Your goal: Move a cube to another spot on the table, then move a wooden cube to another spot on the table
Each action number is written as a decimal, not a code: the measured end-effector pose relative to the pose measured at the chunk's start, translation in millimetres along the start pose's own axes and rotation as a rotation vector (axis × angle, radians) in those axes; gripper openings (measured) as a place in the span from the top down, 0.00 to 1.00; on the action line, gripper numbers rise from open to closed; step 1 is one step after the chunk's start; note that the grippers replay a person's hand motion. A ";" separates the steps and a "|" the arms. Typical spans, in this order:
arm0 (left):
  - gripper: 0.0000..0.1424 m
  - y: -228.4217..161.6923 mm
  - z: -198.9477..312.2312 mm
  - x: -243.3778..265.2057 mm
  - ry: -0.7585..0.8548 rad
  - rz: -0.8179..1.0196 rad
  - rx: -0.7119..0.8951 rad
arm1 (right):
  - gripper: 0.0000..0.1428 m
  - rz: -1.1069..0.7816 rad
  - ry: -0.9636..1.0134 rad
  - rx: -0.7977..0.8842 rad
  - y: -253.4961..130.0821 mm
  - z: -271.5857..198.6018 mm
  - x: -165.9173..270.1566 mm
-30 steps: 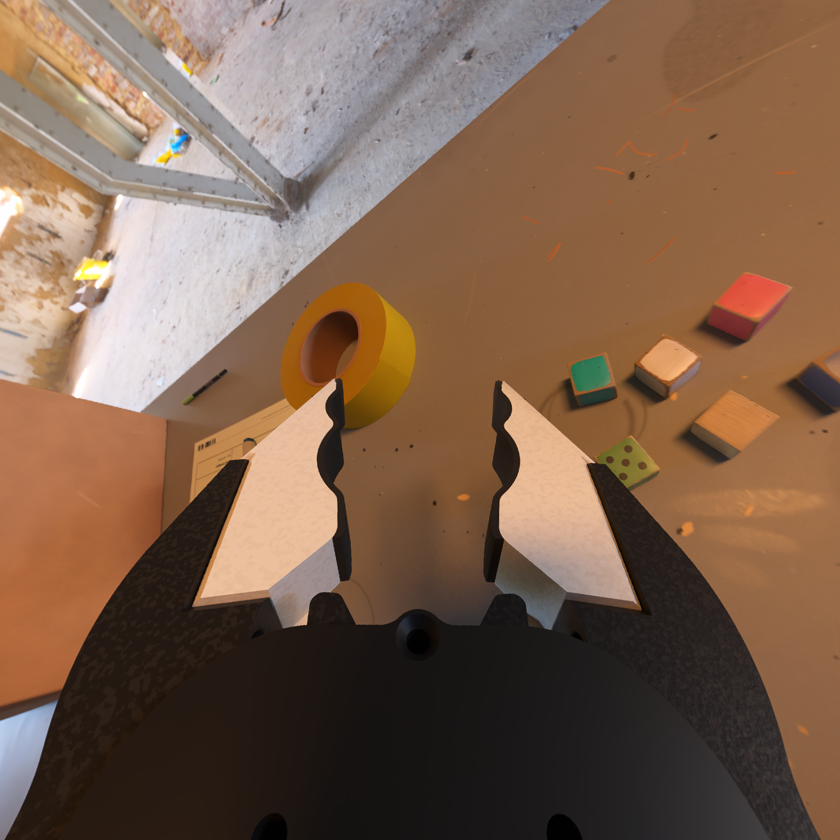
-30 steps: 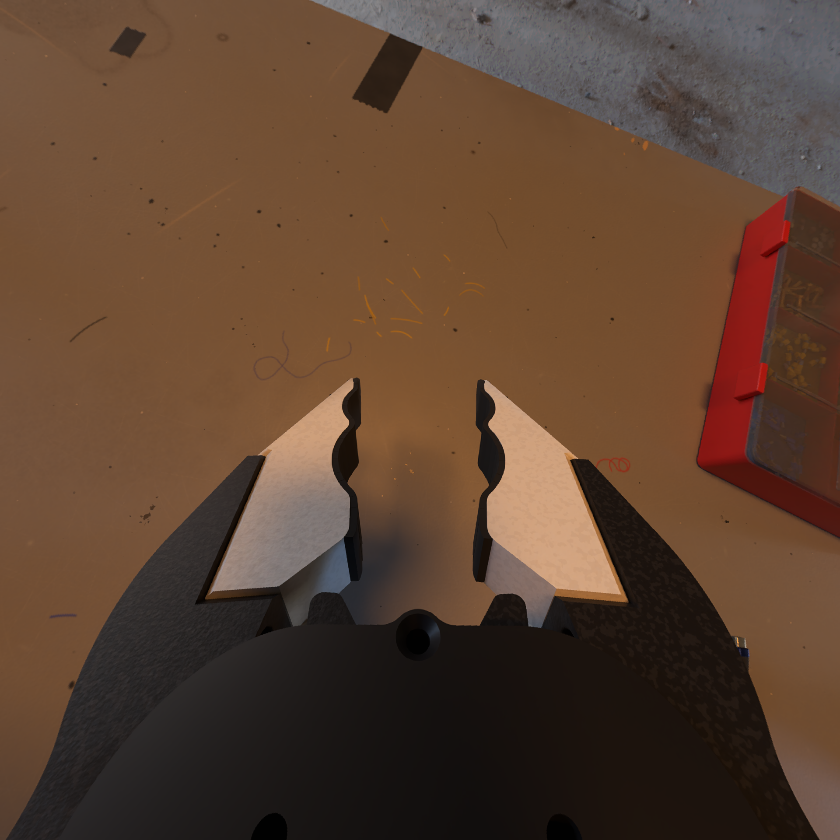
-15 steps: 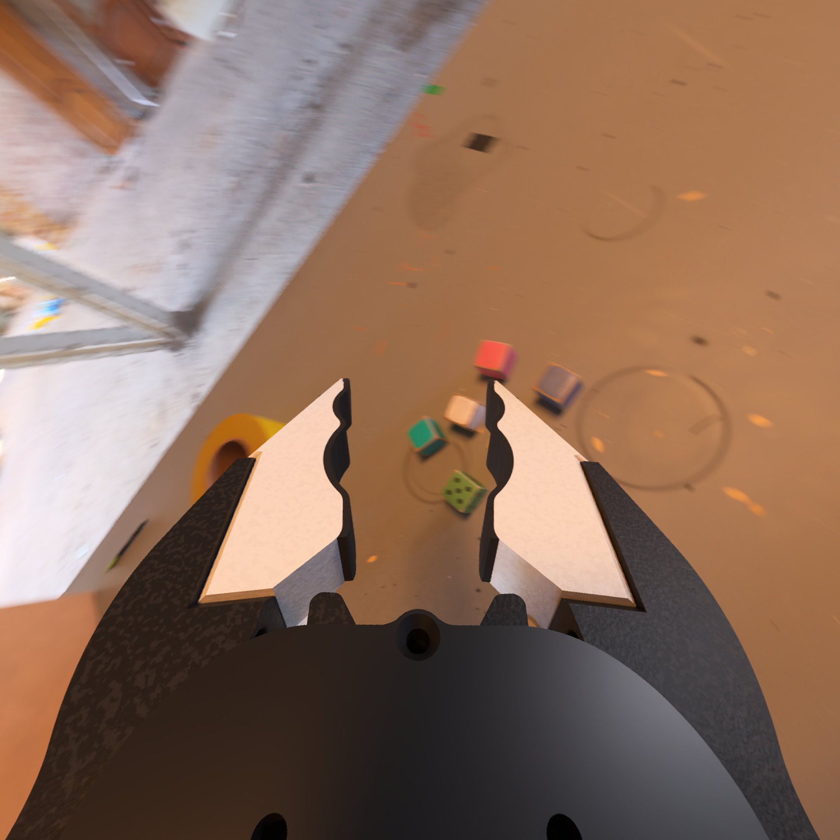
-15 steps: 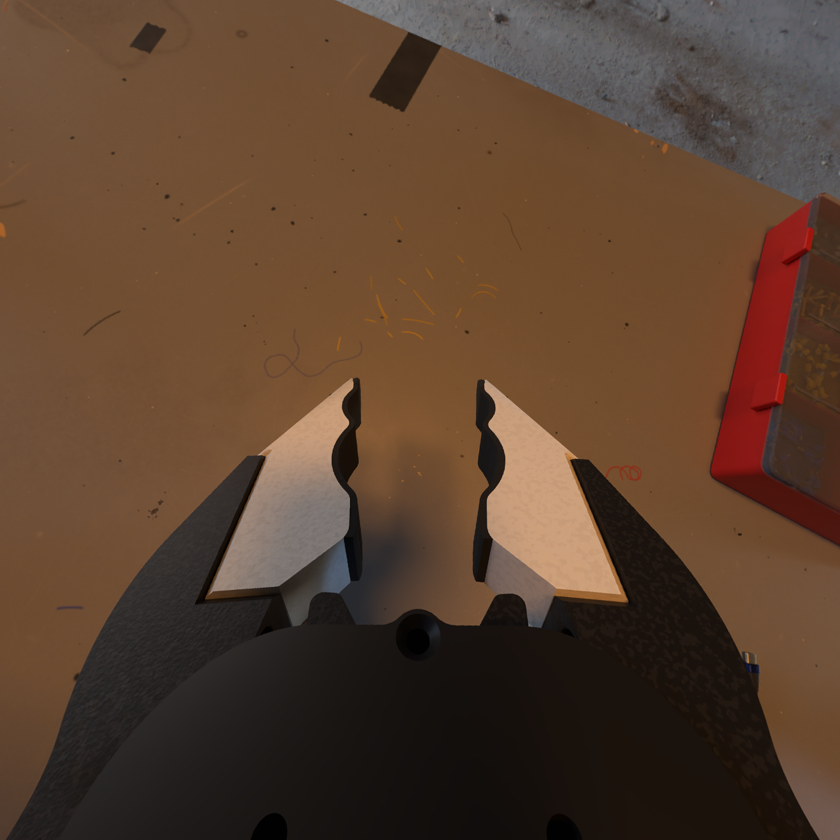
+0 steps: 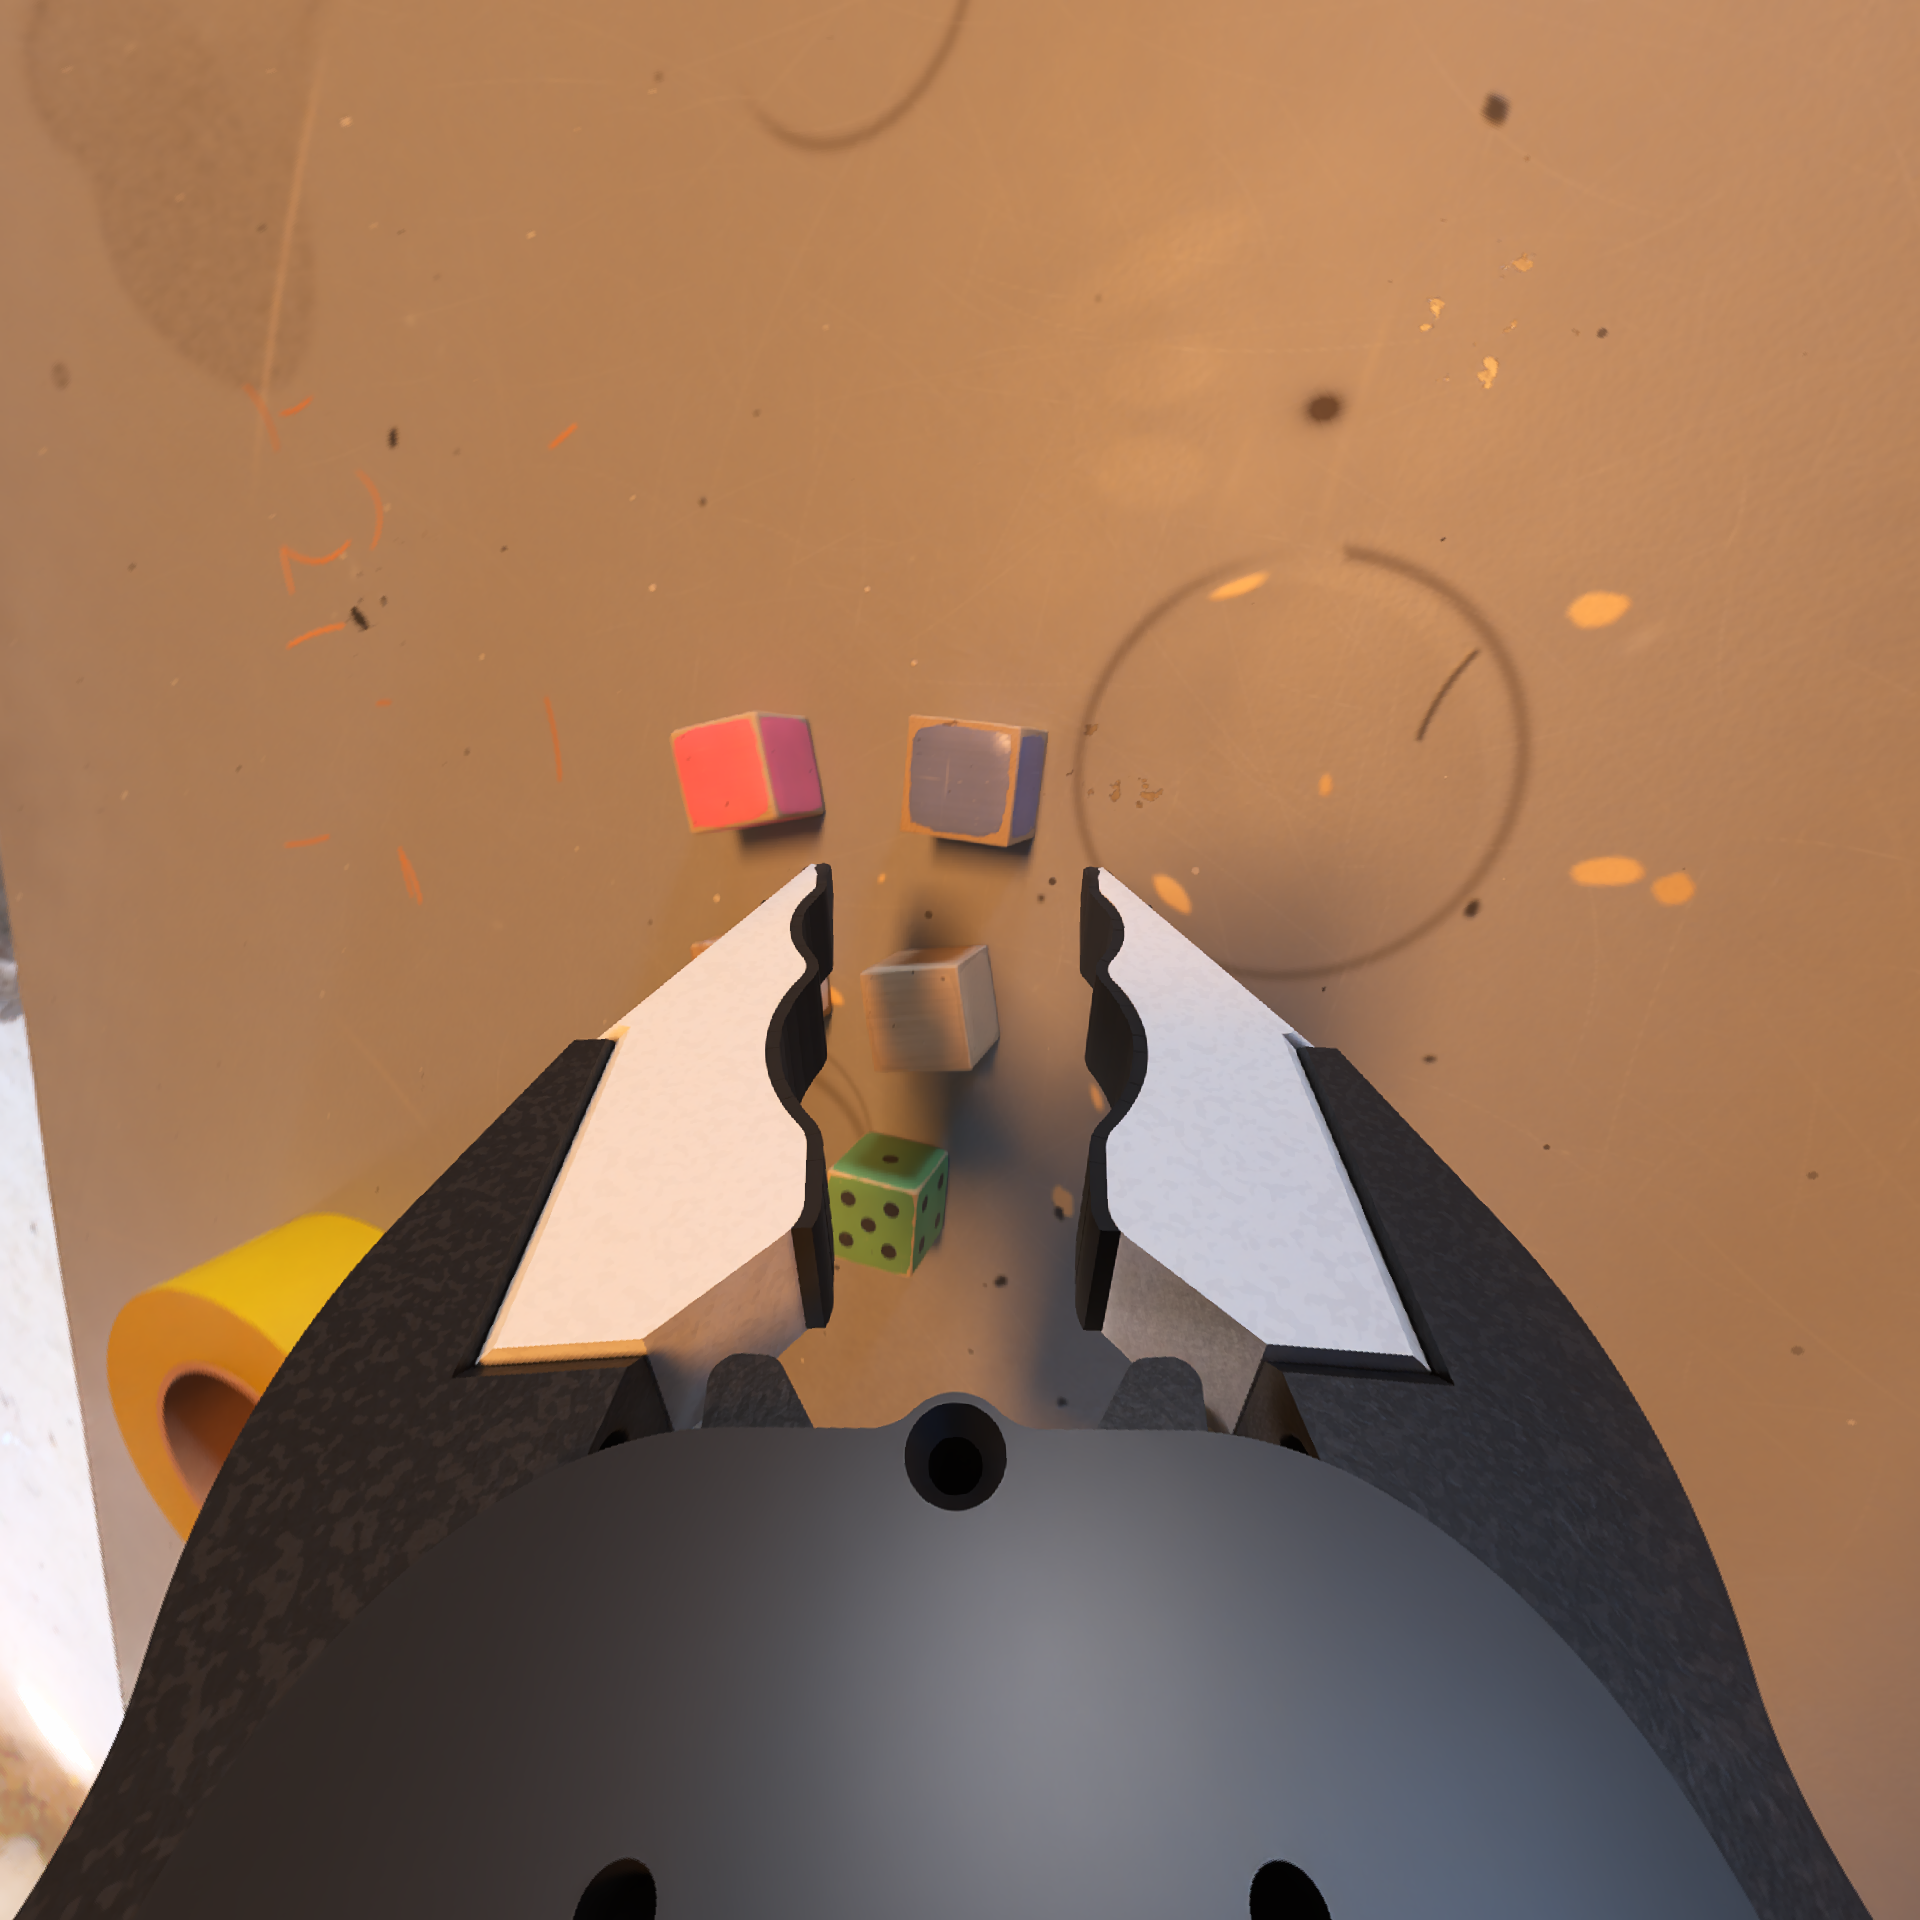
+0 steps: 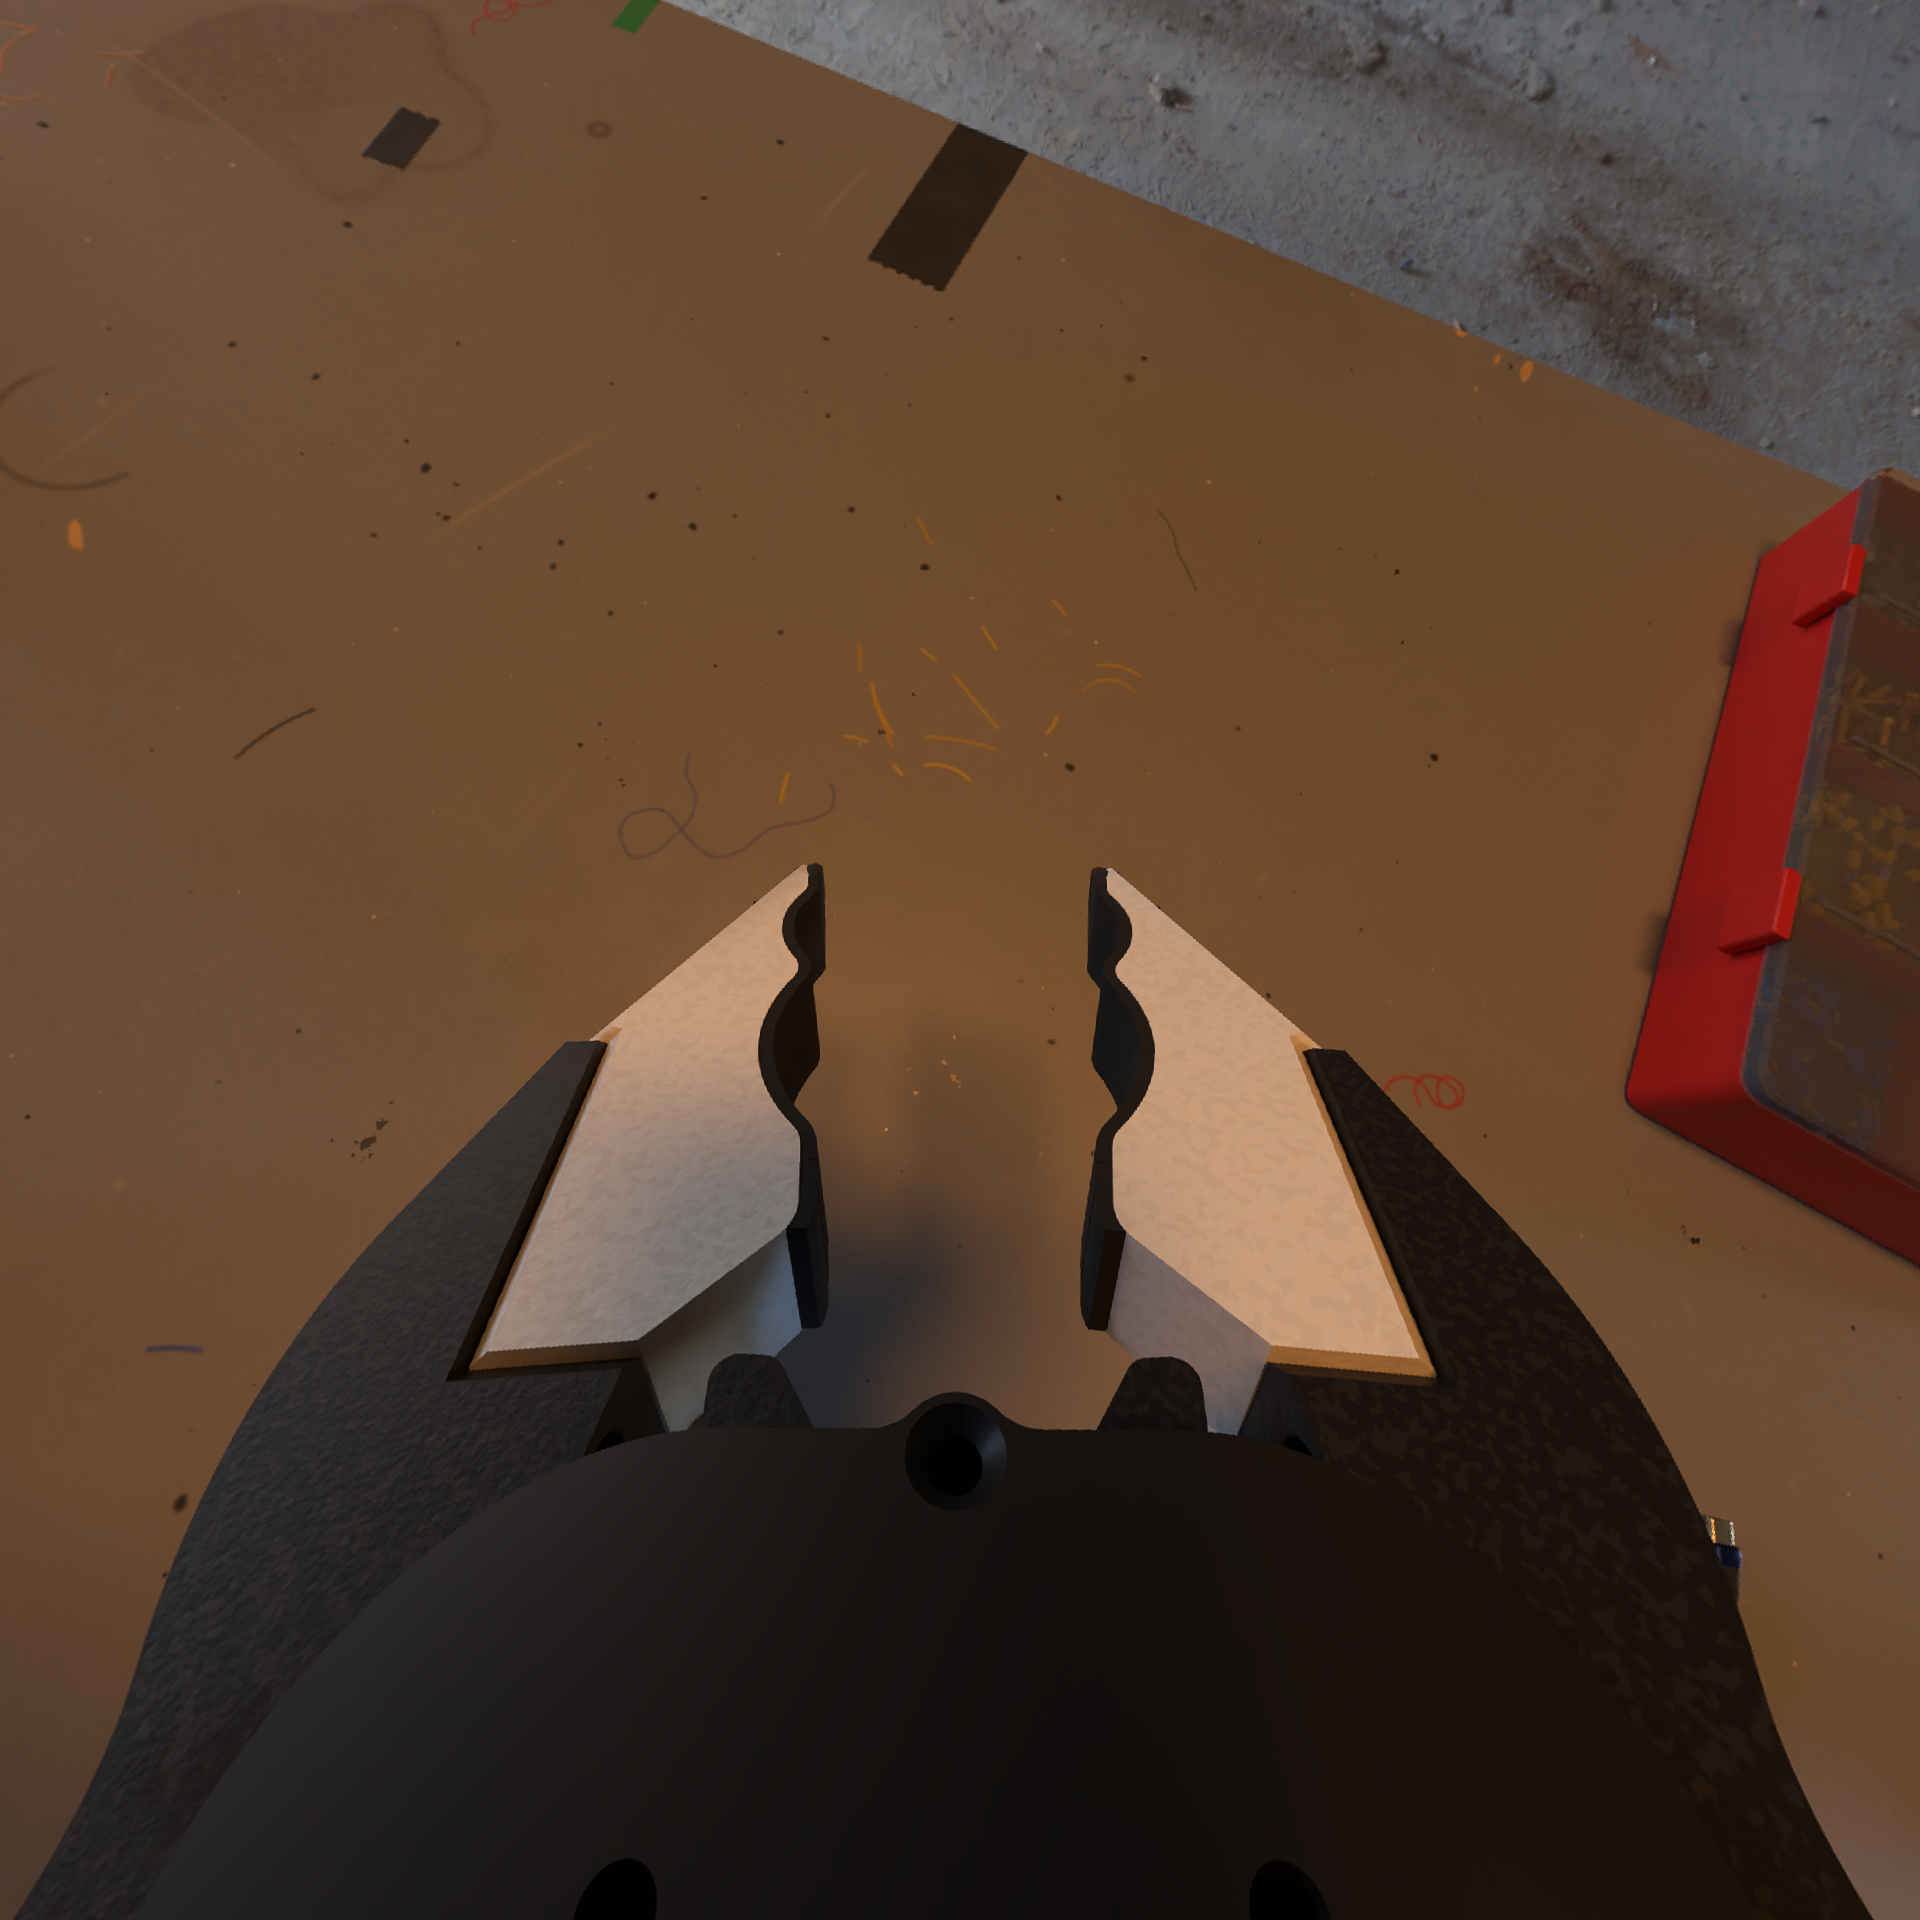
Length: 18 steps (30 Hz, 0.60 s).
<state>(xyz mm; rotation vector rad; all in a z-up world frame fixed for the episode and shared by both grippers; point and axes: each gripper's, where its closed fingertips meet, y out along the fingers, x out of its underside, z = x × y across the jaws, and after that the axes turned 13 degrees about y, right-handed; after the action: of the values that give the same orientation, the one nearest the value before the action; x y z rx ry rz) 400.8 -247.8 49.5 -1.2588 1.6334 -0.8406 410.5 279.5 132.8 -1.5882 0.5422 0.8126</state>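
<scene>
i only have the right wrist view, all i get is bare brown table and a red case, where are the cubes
Observer: In the left wrist view. A pale wooden cube lies on the table between the open fingers of the left gripper.
Operator: anything else close to it
Observer: A green dotted die sits nearer the camera, close beside the left finger.
Operator: and further out
Observer: A red and pink cube and a grey-blue cube sit side by side beyond the fingertips.
Operator: any clutter
Observer: A yellow tape roll lies at the table's left edge.
</scene>
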 end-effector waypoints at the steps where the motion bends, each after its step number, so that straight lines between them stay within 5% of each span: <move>1: 0.66 3.0 1.1 -1.3 0.013 0.003 0.016 | 0.64 -0.002 0.000 0.000 0.1 0.4 0.6; 18: 0.75 39.3 4.2 0.9 0.054 -0.003 0.183 | 0.64 -0.081 -0.040 0.009 9.6 1.7 14.4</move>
<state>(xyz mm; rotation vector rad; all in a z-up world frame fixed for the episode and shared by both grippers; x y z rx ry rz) 390.2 -238.6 12.6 -1.1198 1.5588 -1.0099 412.4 280.8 115.5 -1.5717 0.4497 0.7787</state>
